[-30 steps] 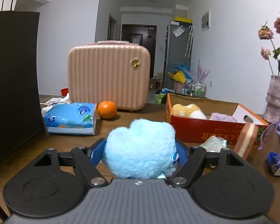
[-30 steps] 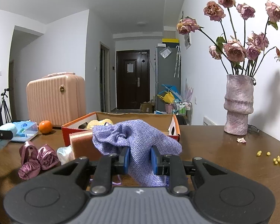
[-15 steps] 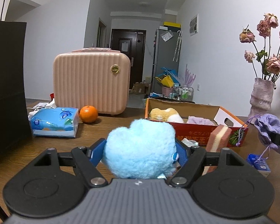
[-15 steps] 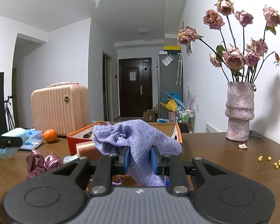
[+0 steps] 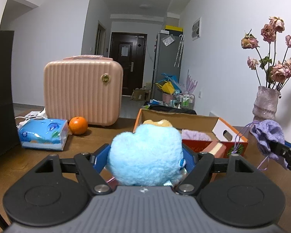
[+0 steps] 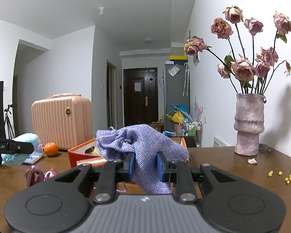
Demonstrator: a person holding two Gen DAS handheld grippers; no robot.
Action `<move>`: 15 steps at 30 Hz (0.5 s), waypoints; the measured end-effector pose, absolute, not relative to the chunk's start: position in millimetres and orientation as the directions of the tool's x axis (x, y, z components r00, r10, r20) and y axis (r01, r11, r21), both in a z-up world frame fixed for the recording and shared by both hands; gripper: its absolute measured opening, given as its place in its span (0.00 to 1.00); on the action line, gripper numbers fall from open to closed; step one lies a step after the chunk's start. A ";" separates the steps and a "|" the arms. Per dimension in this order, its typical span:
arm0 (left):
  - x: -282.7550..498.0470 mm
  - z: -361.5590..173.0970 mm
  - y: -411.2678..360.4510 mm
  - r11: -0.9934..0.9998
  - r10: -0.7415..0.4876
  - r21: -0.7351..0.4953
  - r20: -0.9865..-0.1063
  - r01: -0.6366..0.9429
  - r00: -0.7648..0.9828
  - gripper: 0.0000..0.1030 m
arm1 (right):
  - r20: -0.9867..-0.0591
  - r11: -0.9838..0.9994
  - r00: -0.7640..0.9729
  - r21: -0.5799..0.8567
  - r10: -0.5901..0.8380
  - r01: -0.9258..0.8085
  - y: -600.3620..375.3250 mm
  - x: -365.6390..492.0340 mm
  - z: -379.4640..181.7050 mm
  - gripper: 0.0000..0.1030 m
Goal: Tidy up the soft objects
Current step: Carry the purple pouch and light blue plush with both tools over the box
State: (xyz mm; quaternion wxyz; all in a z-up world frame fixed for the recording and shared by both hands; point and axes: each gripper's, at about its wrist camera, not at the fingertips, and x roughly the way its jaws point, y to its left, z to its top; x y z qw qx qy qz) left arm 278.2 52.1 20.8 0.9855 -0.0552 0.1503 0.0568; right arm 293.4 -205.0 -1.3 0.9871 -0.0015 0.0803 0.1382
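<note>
We see the left gripper (image 5: pixel 145 156) with its blue pads pressed against the sides of a fluffy light-blue plush toy (image 5: pixel 145 155), jaws held fairly wide by the toy's bulk, lifted above the brown table (image 5: pixel 87 143). The right gripper (image 6: pixel 145 164) is closed nearly all the way on a purple woven drawstring pouch (image 6: pixel 143 147), whose gathered top flops to the left above the pads while a cord hangs below.

Just beyond both grippers, toward the far edge of the table, stands an open orange cardboard box (image 5: pixel 232 136); in it lie a yellow soft thing (image 5: pixel 158 122) and a pale purple one (image 5: pixel 196 136). A pink sponge (image 5: pixel 213 148) leans against the box's near wall. Near the left edge of the table lie a blue tissue pack (image 5: pixel 42 134) and an orange (image 5: pixel 78 125), with a pink ribbed case (image 5: pixel 83 91) behind them. Pink satin rosettes (image 6: pixel 36 174) lie on the table left of the right gripper. A vase of dried roses (image 6: pixel 249 124) stands near the right edge, with yellow crumbs (image 6: pixel 289 177) scattered nearby.
</note>
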 end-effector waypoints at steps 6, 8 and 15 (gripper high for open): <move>294.7 29.4 39.5 0.987 0.088 -0.103 -0.285 -0.121 0.955 0.74 | -0.148 0.965 0.954 0.028 0.262 -0.261 -207.1 306.0 2.2 0.23; 300.7 32.1 36.5 0.987 0.089 -0.105 -0.279 -0.122 0.956 0.74 | -0.144 0.966 0.955 0.033 0.258 -0.256 -207.9 309.4 2.2 0.23; 320.2 39.2 26.9 0.986 0.093 -0.107 -0.261 -0.124 0.961 0.74 | -0.135 0.968 0.959 0.040 0.251 -0.248 -207.2 327.1 4.0 0.23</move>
